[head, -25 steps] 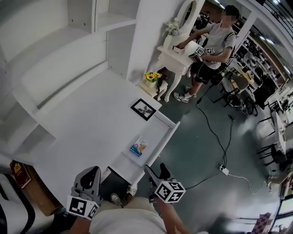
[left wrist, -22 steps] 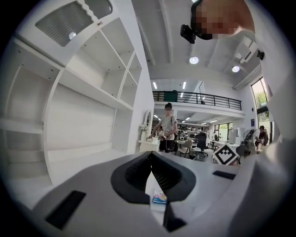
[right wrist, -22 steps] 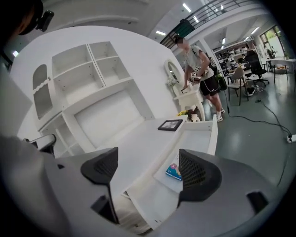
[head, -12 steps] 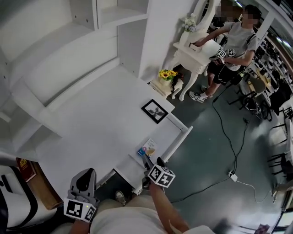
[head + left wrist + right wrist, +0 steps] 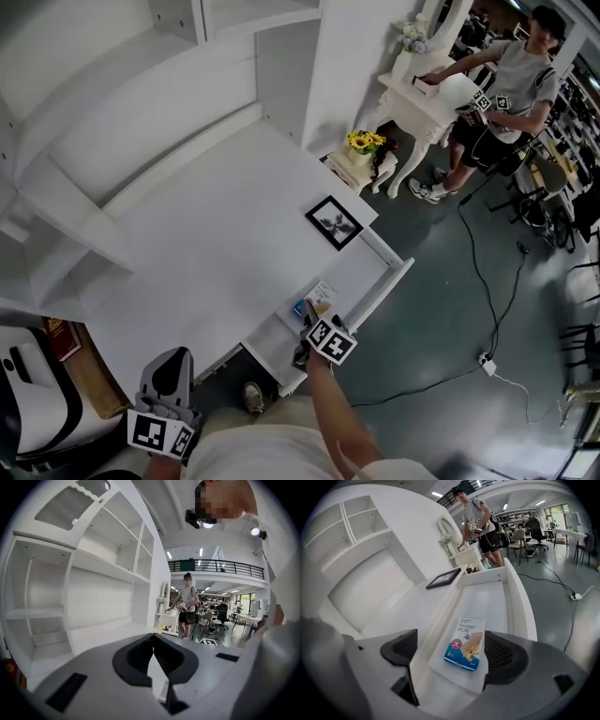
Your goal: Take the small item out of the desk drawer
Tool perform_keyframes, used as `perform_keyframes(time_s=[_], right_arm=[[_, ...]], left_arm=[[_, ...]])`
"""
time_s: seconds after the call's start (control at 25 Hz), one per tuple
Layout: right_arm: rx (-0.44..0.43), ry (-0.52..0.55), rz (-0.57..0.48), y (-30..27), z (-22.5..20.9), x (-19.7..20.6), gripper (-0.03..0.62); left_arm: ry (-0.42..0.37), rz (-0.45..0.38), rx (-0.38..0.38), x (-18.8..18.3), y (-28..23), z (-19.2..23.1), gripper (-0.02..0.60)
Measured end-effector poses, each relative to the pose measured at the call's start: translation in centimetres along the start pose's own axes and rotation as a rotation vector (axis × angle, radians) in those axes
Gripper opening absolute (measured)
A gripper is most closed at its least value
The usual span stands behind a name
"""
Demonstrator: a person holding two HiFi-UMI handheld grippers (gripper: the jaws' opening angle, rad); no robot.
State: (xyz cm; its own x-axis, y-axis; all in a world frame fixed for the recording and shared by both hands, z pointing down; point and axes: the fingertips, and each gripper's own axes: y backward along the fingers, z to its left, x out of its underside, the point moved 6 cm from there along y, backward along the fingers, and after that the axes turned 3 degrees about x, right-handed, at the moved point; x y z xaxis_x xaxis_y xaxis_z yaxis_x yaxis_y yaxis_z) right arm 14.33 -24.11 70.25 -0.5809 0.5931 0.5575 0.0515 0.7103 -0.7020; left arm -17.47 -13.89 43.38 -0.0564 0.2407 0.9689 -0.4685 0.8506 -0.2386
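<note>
Our right tongs (image 5: 451, 652) have dropped from beside our lap down to the open drawer (image 5: 518, 603), and their jaws have just been spreading wider. They now stand apart on either side of the bandage box (image 5: 466, 644), not yet pinching it. The box lies flat on the drawer floor, toward the end nearer us. We judge this puts us one squeeze away from lifting it out. Our left tongs (image 5: 153, 656) are closed on nothing, held low off the near corner of the tabletop (image 5: 216, 234), well apart from the drawer.
</note>
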Motion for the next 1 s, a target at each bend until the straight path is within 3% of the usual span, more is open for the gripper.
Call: perform_keyframes(time_s=[0.36,1.0], right_arm=[[0.096,0.016,0.060,-4.1,-1.4,0.2,0.440],[0.187,0.042,0.158,-8.3,-1.7,1.1,0.440]], left_arm=[[0.000,0.036,-0.044,0.4,-0.1,0.2,0.015],[0.028,0.077,-0.140,1.3,1.0,1.0,0.017]])
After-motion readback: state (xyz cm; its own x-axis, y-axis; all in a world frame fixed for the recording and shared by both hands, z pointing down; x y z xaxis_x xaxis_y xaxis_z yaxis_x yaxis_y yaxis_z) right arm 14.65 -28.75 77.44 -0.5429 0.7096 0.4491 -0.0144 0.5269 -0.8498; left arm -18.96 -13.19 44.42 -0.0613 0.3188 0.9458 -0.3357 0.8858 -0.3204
